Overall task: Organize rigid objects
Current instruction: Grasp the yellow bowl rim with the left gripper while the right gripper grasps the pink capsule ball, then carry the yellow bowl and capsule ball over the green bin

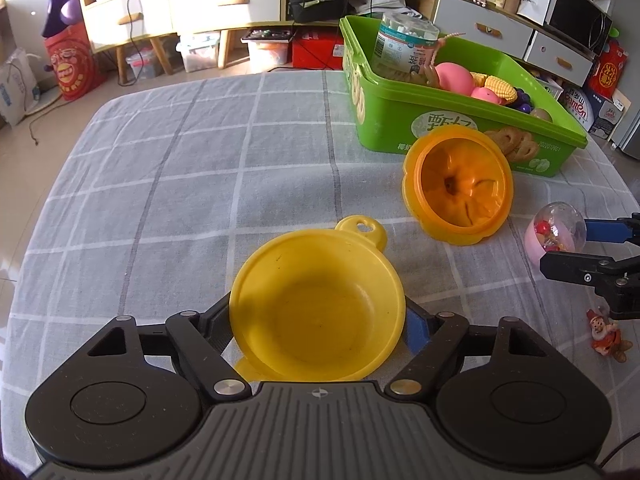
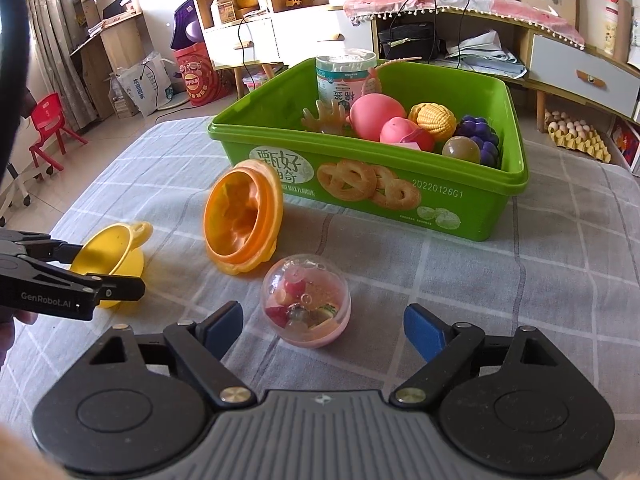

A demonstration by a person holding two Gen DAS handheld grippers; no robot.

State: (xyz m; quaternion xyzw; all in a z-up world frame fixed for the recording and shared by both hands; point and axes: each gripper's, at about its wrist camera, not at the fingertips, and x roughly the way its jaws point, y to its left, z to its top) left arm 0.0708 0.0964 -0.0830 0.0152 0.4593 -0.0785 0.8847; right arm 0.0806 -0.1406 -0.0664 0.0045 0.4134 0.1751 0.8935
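Note:
A yellow toy bowl (image 1: pixel 316 316) with a small looped handle sits tilted between the fingers of my left gripper (image 1: pixel 320 320), whose pads touch its rim on both sides. The right wrist view shows the same bowl (image 2: pixel 116 252) clamped, its lower edge on the cloth. My right gripper (image 2: pixel 324 322) is open around a clear-and-pink capsule ball (image 2: pixel 306 300) full of small charms, with gaps on both sides. An orange pumpkin-shaped cup (image 2: pixel 244 220) lies on its side between the bowl and the ball, just in front of the green plastic box (image 2: pixel 400 200).
The green box (image 1: pixel 384 120) holds a jar, pink eggs, toy corn, grapes and other toys. A small gnome figurine (image 1: pixel 606 336) lies at the table's right edge. A grey checked cloth (image 1: pixel 200 180) covers the table. Shelves and drawers stand beyond.

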